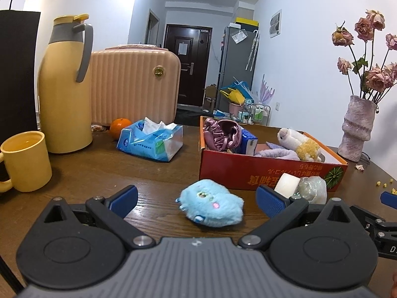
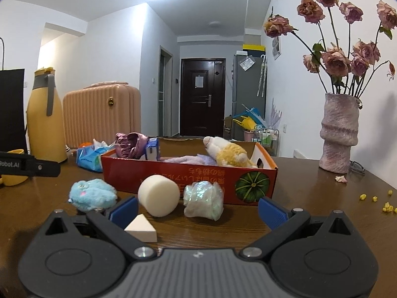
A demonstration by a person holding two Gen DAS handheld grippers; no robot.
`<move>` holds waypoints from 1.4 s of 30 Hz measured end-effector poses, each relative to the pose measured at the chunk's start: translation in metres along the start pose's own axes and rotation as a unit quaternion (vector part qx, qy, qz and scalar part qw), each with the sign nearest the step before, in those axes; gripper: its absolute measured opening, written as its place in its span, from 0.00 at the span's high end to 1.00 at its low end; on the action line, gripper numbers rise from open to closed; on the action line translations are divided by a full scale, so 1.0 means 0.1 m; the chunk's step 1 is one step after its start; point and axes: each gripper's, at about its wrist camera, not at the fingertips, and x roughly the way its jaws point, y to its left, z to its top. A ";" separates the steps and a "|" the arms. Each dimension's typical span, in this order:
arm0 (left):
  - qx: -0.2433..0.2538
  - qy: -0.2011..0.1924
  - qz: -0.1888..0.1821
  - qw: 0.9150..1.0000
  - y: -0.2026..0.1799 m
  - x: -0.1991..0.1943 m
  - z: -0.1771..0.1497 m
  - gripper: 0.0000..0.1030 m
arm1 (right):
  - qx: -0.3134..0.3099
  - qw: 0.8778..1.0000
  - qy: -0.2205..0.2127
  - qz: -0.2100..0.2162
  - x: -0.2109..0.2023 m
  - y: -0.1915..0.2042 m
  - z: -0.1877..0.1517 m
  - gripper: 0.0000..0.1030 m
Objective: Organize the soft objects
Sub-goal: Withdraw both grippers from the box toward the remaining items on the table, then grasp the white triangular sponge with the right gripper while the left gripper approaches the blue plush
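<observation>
A fluffy blue plush (image 1: 211, 203) (image 2: 92, 194) lies on the wooden table between the spread fingers of my left gripper (image 1: 197, 202), which is open and holds nothing. My right gripper (image 2: 197, 209) is open too, low over the table. Before it sit a white foam cylinder (image 2: 158, 195) (image 1: 285, 185), an iridescent scrunchy ball (image 2: 204, 200) (image 1: 311, 190) and a small white wedge sponge (image 2: 142, 231). Behind them stands the red cardboard box (image 1: 248, 171) (image 2: 173, 173), which holds a purple satin scrunchie (image 1: 222, 134), a white-and-yellow plush (image 1: 301, 144) (image 2: 229, 155), a lilac cloth and a blue carton.
At the left stand a yellow mug (image 1: 26, 161), a yellow thermos jug (image 1: 65, 87), a pink ribbed case (image 1: 135, 84), an orange (image 1: 119, 126) and a blue tissue pack (image 1: 151, 140). A vase of dried roses (image 2: 338, 134) stands far right. Yellow crumbs (image 2: 387, 207) dot the table.
</observation>
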 end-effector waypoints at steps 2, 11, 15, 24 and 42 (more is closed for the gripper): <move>0.000 0.001 -0.001 1.000 0.01 -0.01 0.00 0.00 | -0.002 1.000 0.003 0.000 0.01 0.00 0.00 0.00; 0.011 0.007 -0.004 1.000 0.03 -0.01 -0.03 0.00 | 0.000 0.999 0.039 0.004 0.10 0.03 -0.01 0.00; 0.009 0.013 -0.001 1.000 0.09 0.01 -0.03 0.00 | -0.004 0.998 0.058 0.019 0.16 0.14 -0.03 0.00; 0.014 0.021 0.007 1.000 0.22 0.05 -0.04 0.00 | -0.019 0.993 0.107 0.052 0.41 0.47 -0.05 0.00; 0.009 0.034 0.008 0.999 0.34 0.11 -0.04 0.00 | -0.008 0.982 0.173 0.069 0.82 0.65 -0.03 0.53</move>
